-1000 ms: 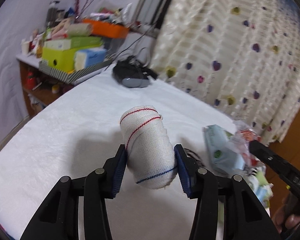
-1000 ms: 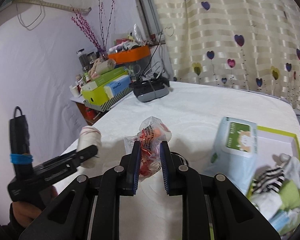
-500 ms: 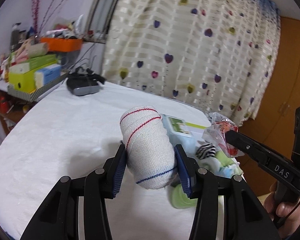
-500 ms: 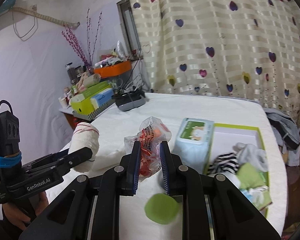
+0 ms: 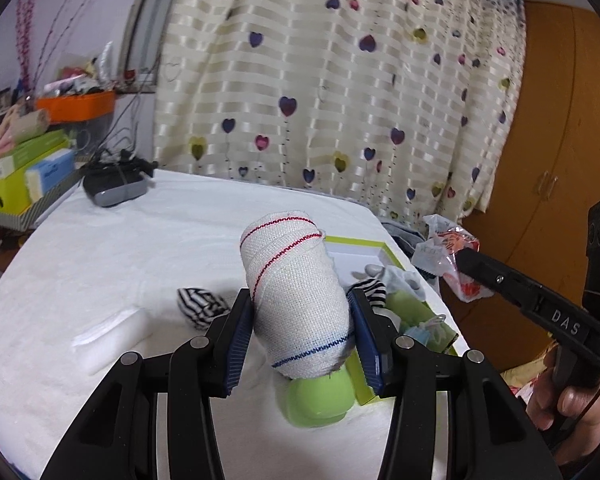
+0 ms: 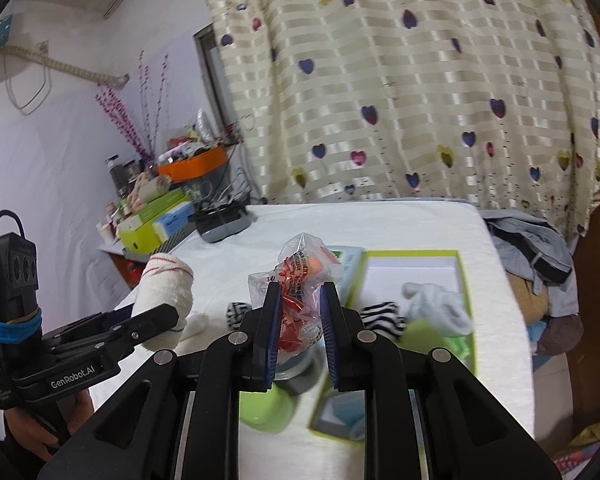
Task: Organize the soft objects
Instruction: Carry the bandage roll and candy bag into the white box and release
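Left wrist view: green ball (image 5: 320,400) and striped sock (image 5: 202,306) under bandage roll (image 5: 300,296).

left gripper (image 5: 300,332) clamping bandage roll (image 5: 298,292)

Dim, soft indoor light; fisheye-bent edges, right view blurred.

Both tongs have swung right toward the green-rimmed box (image 5: 374,246). Striped sock (image 5: 200,306) and green pad (image 5: 320,400) now in left view; box nearer below the right tongs (image 6: 298,318).
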A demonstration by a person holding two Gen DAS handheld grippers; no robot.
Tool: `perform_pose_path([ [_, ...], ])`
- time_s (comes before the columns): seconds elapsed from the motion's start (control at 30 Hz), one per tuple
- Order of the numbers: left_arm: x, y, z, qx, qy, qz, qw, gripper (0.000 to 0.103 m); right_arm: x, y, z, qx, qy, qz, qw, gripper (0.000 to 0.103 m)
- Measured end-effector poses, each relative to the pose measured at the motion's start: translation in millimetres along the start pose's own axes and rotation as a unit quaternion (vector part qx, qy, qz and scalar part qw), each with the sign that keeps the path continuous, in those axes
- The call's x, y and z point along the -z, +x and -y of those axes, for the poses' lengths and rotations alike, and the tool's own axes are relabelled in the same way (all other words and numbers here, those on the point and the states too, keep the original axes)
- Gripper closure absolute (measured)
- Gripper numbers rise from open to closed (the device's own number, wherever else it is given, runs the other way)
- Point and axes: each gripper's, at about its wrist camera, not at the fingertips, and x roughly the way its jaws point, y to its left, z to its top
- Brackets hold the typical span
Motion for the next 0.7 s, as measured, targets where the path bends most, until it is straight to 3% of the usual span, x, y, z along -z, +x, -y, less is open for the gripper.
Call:
perform_pose_path([
  [0.4, -18.8, 37.0, 32.4, 0.040, 0.035, -0.019, 0.9984, 0.056, -8.7, -4.3, 53.8, 0.033, 0.035, 0.012, 0.999, 0.083],
  [0.7, -34.2, 84.1, 52.4, 0.057, 0.072, -0.050, 0.9946, 0.056, -15.5, 22.3, 88.0, 0.044, 0.041, -0.005, 0.998, 0.083],
])
